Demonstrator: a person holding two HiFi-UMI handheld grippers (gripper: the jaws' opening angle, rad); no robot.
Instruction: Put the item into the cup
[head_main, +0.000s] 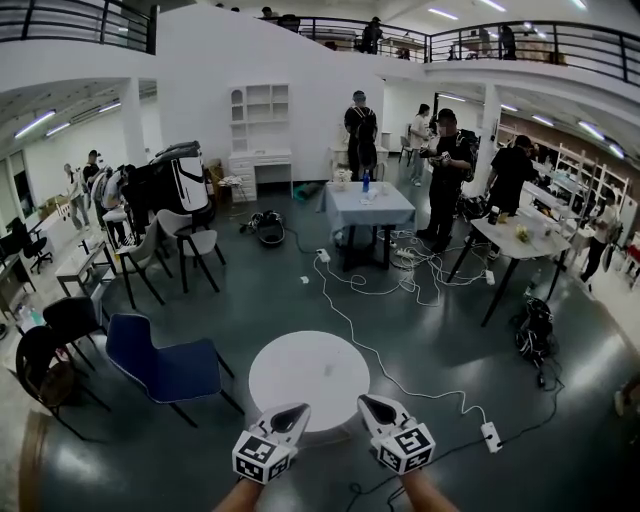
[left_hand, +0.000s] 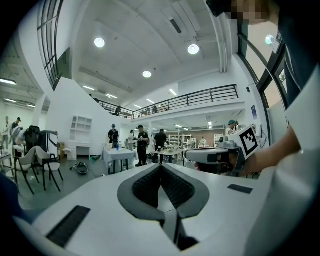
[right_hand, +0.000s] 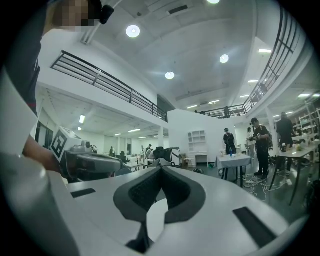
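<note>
Both grippers are held level side by side at the bottom of the head view, over the near edge of a round white table (head_main: 310, 372). My left gripper (head_main: 291, 411) is shut, its dark pads meeting at the tip with nothing between them (left_hand: 160, 167). My right gripper (head_main: 374, 404) is shut too, and nothing is held in it (right_hand: 160, 168). Each gripper view shows the other gripper alongside: the right gripper's body (left_hand: 215, 155), the left gripper's body (right_hand: 86, 163). I can make out no cup and no item on the round table.
A blue chair (head_main: 166, 366) stands left of the round table, with black chairs (head_main: 60, 340) beyond it. A white cable with a power strip (head_main: 490, 435) runs across the floor at right. Farther off stand a cloth-covered table (head_main: 368, 206) and several people.
</note>
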